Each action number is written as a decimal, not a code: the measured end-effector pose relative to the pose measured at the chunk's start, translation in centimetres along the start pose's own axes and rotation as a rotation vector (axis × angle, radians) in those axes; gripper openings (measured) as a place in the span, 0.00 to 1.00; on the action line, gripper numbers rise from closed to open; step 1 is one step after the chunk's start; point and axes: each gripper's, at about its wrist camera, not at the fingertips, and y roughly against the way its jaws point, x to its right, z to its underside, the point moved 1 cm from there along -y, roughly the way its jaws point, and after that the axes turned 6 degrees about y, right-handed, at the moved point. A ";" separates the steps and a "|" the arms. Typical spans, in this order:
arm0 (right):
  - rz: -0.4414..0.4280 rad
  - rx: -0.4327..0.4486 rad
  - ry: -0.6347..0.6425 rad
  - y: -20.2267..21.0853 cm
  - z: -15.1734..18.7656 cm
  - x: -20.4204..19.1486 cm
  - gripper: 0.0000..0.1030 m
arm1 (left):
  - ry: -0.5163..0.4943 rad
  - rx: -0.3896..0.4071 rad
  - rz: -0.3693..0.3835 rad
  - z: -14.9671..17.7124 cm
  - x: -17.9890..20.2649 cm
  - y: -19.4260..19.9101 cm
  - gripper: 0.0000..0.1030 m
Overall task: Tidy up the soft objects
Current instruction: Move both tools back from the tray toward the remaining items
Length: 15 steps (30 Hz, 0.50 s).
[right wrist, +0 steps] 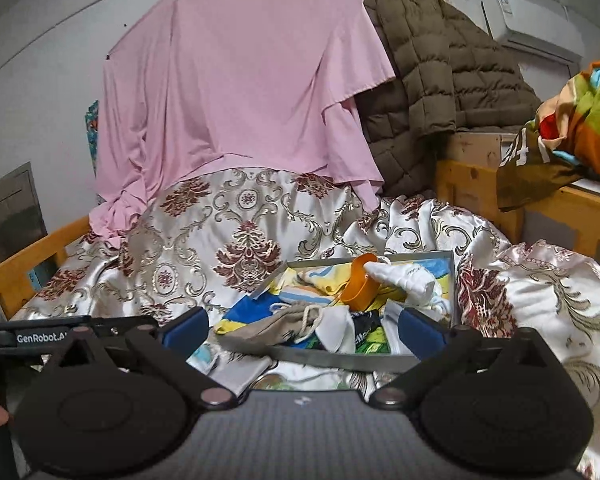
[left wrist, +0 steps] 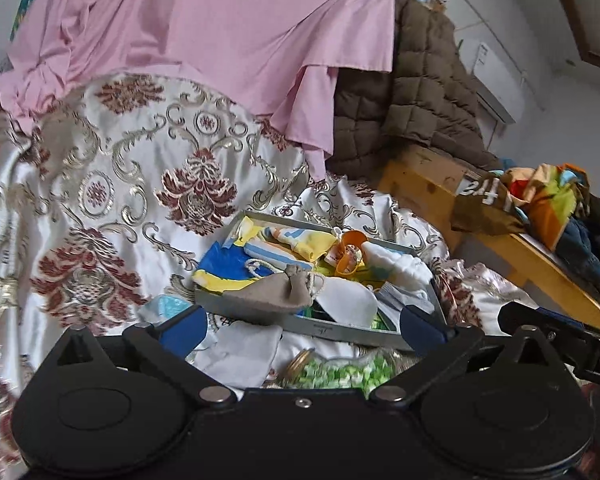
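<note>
Side by side, the left gripper (left wrist: 302, 326) and right gripper (right wrist: 304, 330) hover just short of the grey tray (left wrist: 340, 330), each with its blue pads spread wide and nothing between them. Heaped in that tray are soft things: a tan drawstring pouch (left wrist: 272, 294) draped over its near rim, a white sock (right wrist: 404, 278), an orange cup (right wrist: 362, 286). Under the tray lies a white and maroon brocade bedspread (right wrist: 236, 232); behind it hangs a pink sheet (right wrist: 236, 92), beside a brown quilted jacket (right wrist: 432, 80).
</note>
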 end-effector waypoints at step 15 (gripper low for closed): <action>0.114 0.000 0.046 7.2 5.6 -4.4 1.00 | -0.117 0.051 -0.034 6.2 -0.5 9.8 0.99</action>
